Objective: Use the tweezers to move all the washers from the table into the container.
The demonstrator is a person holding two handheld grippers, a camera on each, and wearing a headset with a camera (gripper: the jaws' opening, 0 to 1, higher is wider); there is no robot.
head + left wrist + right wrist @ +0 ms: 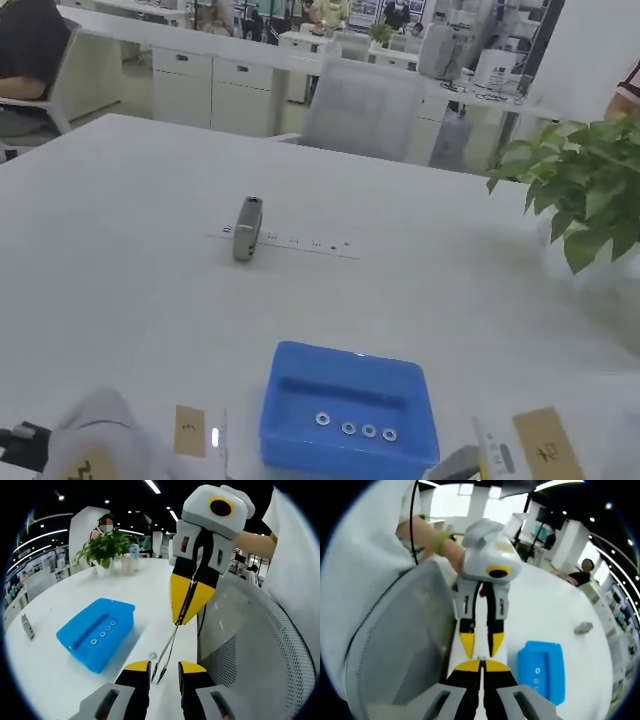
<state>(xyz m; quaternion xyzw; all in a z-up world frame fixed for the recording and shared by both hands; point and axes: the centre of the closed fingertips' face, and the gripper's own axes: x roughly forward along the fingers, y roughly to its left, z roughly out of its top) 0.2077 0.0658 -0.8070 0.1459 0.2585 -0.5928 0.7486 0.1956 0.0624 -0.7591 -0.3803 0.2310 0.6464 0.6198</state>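
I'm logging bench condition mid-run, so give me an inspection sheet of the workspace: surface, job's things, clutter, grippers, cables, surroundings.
Surface: white table, no spills seen.
Job's things: blue container holds four washers; one washer lies on the table by the tips of the tweezers.
Clutter: grey metal object; two tan labels near the container.
Grippers: right gripper shut on the tweezers; left gripper open, holding nothing.
Cables: black cable along the person's sleeve.
Surroundings: leafy plant, mesh chair, office desks behind.
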